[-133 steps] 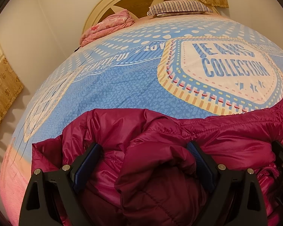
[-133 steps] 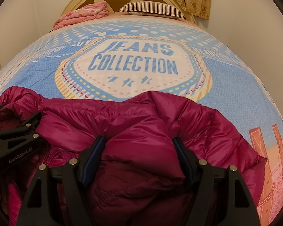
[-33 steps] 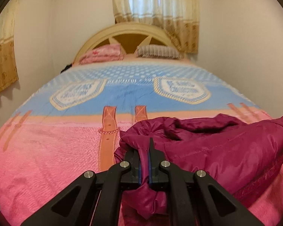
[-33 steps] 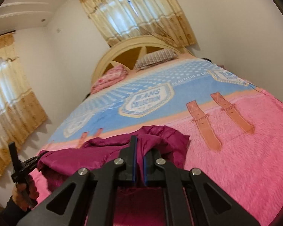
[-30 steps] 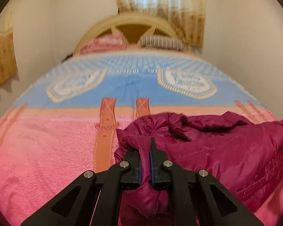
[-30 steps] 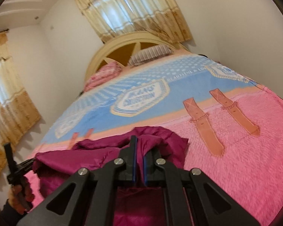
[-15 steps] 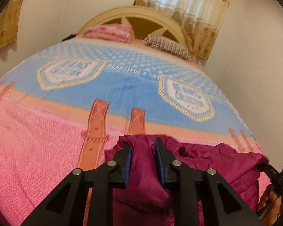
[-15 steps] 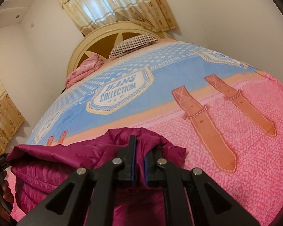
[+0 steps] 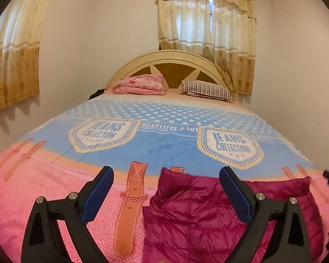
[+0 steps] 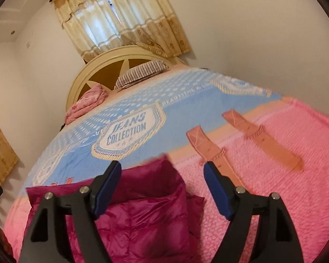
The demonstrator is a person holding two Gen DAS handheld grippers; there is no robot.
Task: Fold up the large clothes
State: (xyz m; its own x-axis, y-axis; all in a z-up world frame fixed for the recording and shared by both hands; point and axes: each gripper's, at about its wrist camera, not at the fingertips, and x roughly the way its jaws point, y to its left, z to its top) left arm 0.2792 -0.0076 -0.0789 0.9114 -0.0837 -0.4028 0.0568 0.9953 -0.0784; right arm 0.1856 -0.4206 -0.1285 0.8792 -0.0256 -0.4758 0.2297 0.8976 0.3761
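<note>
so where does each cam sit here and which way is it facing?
Left wrist: on the left hand-held gripper, looking up the bed toward the headboard; its own two fingers, jaws opening, above the magenta jacket.
Right wrist: on the right hand-held gripper, tilted view toward the same headboard; fingers, jaws opening, over the jacket's right edge.
Shared: jacket, bed, striped pillow, pink bundle.

Both tools, left (image 9: 165,183) and right (image 10: 162,176), have released the jacket (image 9: 197,214); jaws opening, garment now flat on the bed (image 9: 54,197).
</note>
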